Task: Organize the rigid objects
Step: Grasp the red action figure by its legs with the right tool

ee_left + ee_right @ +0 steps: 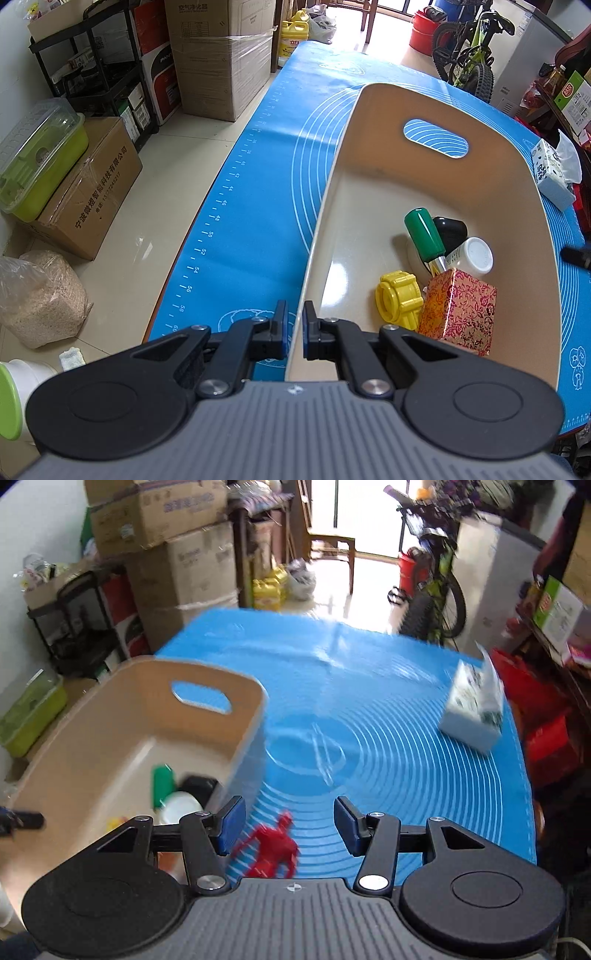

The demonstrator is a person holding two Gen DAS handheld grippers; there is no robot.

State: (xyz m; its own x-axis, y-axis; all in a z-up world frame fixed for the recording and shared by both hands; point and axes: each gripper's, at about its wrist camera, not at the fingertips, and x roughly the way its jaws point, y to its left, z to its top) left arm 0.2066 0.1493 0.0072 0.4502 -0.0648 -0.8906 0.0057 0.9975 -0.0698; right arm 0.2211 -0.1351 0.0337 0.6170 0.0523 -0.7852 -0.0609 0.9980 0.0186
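Note:
A beige bin point(369, 122) stands on the blue mat point(258, 184). In it lie a green-capped item point(423, 234), a black object point(450, 229), a white bottle point(472, 256), a yellow plastic part point(399, 304) and a red-gold patterned box point(460, 312). My left gripper point(294, 330) is shut on the bin's near wall, one finger on each side of the rim. My right gripper point(290, 825) is open over a red toy figure point(275, 851) lying on the mat just right of the bin point(110, 716).
A tissue box point(474, 710) sits at the mat's right edge, also in the left wrist view point(552, 173). Cardboard boxes point(221, 55), a black shelf, a green lidded tub point(40, 155) and a bicycle point(469, 51) surround the table.

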